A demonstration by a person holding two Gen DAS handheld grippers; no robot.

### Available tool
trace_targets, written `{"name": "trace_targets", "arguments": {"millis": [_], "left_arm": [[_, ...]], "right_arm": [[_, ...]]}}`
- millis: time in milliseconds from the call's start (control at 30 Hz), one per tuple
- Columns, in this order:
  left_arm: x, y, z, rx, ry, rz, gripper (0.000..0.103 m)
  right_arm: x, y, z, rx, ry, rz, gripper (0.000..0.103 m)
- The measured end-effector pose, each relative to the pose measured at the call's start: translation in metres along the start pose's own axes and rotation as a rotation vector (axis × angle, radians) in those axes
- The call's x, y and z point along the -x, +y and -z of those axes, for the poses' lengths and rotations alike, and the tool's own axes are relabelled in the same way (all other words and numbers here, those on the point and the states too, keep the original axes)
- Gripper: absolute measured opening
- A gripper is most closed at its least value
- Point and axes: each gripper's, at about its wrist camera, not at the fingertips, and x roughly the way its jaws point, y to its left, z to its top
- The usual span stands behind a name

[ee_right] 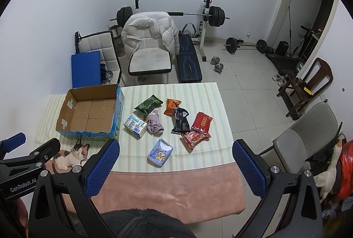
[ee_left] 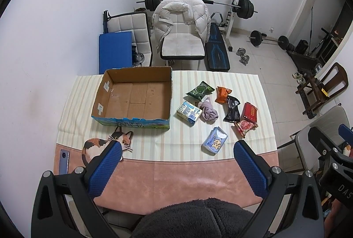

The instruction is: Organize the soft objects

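An open, empty cardboard box [ee_left: 134,96] [ee_right: 90,115] stands at the table's left. To its right lie several soft items: a green pack [ee_left: 199,90] [ee_right: 148,104], an orange pack [ee_left: 222,94] [ee_right: 171,105], a black pack [ee_left: 232,108] [ee_right: 181,120], two red packs [ee_left: 249,113] [ee_right: 200,122], a purple cloth [ee_left: 209,113] [ee_right: 155,124], a white-blue tissue box [ee_left: 188,111] [ee_right: 135,124] and a light-blue tissue pack [ee_left: 215,140] [ee_right: 160,152]. My left gripper [ee_left: 177,148] and right gripper [ee_right: 175,148] are both open and empty, high above the table's near edge.
A cat-shaped mat [ee_left: 106,144] [ee_right: 71,155] and a phone [ee_left: 64,160] lie at the near left. Chairs [ee_left: 181,39], a weight bench [ee_left: 217,52] and barbells [ee_right: 245,44] stand beyond the table. A grey chair [ee_right: 306,138] is at the right.
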Motion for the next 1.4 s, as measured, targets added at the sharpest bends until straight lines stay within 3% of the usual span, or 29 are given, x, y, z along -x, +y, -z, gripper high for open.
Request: {"name": "trace_targets", "arguments": {"millis": [1400], "left_arm": [[0.006, -0.012, -0.003, -0.006, -0.019, -0.004, 0.103]], "right_arm": [[0.003, -0.001, 0.001, -0.003, -0.005, -0.003, 0.103]]}}
